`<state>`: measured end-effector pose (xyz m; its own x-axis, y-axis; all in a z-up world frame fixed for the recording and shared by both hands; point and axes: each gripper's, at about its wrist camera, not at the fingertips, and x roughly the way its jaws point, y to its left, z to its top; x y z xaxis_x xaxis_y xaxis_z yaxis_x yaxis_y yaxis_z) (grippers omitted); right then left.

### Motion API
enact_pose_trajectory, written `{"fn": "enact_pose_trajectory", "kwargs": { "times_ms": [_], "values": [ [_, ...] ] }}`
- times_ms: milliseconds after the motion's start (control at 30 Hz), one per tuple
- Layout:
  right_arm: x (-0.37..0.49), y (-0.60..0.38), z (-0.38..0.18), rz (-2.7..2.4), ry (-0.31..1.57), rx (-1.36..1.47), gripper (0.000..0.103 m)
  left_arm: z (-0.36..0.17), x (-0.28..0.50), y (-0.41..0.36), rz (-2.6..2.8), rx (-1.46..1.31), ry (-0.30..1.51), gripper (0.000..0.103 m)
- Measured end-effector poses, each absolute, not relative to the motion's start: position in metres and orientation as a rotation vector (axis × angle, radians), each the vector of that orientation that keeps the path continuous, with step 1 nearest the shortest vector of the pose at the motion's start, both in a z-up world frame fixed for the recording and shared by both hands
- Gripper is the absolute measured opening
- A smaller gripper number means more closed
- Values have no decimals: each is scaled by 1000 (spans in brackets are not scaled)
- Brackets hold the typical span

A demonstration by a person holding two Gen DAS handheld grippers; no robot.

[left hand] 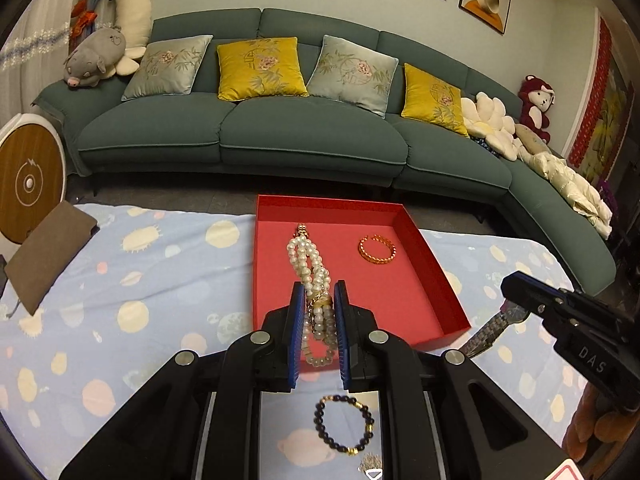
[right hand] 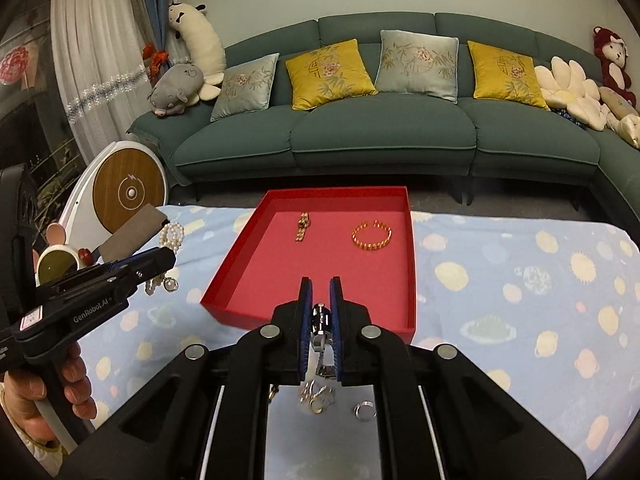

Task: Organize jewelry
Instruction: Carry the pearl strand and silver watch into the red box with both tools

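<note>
**Both tools loaded, tray just ahead**

While the left tool [left hand: 318,320] is closed on a pearl strand [left hand: 310,260] that hangs off its tips, the right tool [right hand: 320,320] is closed on a steel watch [right hand: 321,316], its band trailing back between the fingers. The red tray [right hand: 412,240] lies straight ahead of the right tool, its long axis running away toward the sofa [right hand: 360,136]. From the right view the pearls hang left of the tray's left wall, over the cloth, so the right hand looks the nearer to a drop. Inside already sit a gold bangle [right hand: 371,236] and a small gold watch [right hand: 303,226], well apart. A dark bead bracelet [left hand: 346,426] and a ring [right hand: 365,410] wait on the table, which wears a pale blue planet-print cloth [right hand: 520,280].
</note>
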<state>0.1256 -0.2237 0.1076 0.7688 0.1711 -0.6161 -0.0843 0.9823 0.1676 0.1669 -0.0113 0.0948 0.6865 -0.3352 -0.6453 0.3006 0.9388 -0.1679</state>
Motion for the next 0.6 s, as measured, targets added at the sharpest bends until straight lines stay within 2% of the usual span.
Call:
{"fn": "enact_pose_trajectory", "kwargs": {
  "times_ms": [233,600],
  "values": [
    [197,-228,111,122,677,141,8,80,233,-36,-334,-28,767,12],
    [270,-233,48,75,786,131,8,27,293,-64,-297,4,859,12]
  ]
}}
